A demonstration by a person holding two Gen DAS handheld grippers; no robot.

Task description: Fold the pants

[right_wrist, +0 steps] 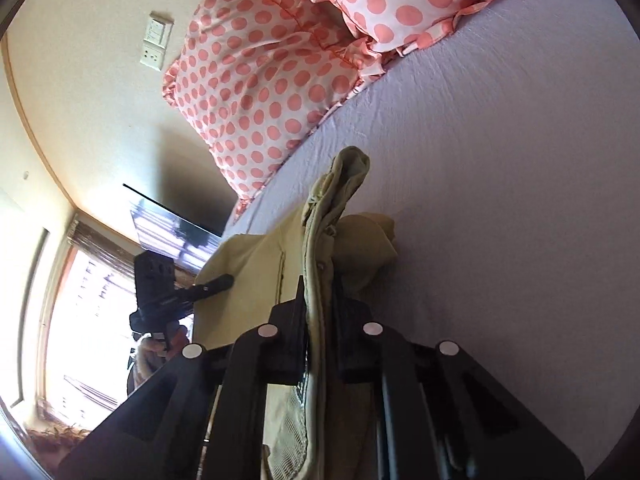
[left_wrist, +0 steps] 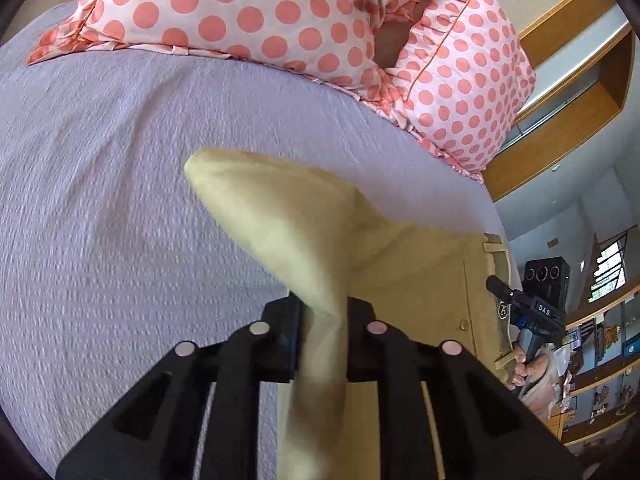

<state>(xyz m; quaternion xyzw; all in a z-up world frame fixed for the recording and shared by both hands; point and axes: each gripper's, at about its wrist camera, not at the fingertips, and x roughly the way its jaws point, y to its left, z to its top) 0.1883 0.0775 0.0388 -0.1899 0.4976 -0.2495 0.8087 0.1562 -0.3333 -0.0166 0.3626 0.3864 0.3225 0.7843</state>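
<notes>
Pants (left_wrist: 304, 216), khaki: soft, light, limp; draped above bed (left_wrist: 120, 200). Pinched by left tool (left_wrist: 322, 312) at leg fabric, right tool (right_wrist: 320, 312) at waistband. Best gripped at hems and waistband.

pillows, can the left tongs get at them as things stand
Probably not yet. The left tongs are shut on the pants, so they are not free. The way itself looks open: only bare bedspread lies between the held cloth and the pillows.

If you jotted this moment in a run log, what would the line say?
left gripper: shut on khaki pants | right gripper: shut on waistband | pants lifted over lavender bedspread
</notes>
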